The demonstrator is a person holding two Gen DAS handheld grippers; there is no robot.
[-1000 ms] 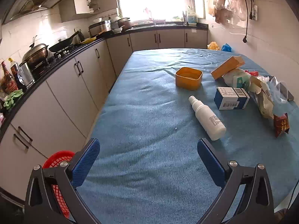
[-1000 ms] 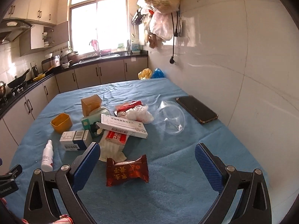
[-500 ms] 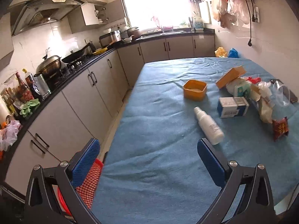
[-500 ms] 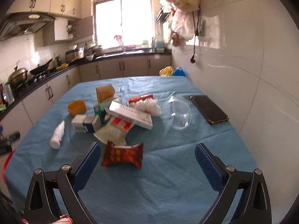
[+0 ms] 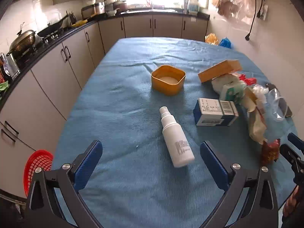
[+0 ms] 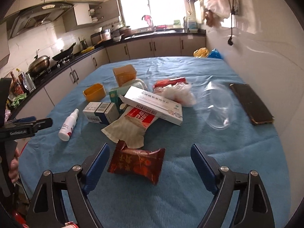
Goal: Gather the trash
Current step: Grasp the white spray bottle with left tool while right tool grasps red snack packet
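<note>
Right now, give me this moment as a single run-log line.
left gripper: open, empty, over white spray bottle | right gripper: jaws closing, red snack wrapper between, not gripped | red basket: beside table

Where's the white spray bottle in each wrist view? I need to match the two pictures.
Left wrist: white spray bottle lies centre frame, just ahead of the open left gripper.
Right wrist: same bottle at left, beside the blue-and-white box.
Shared landmark: yellow tub, beyond the bottle.

Both wrist views look down over the shared blue table (image 5: 123, 114), slightly blurred
</note>
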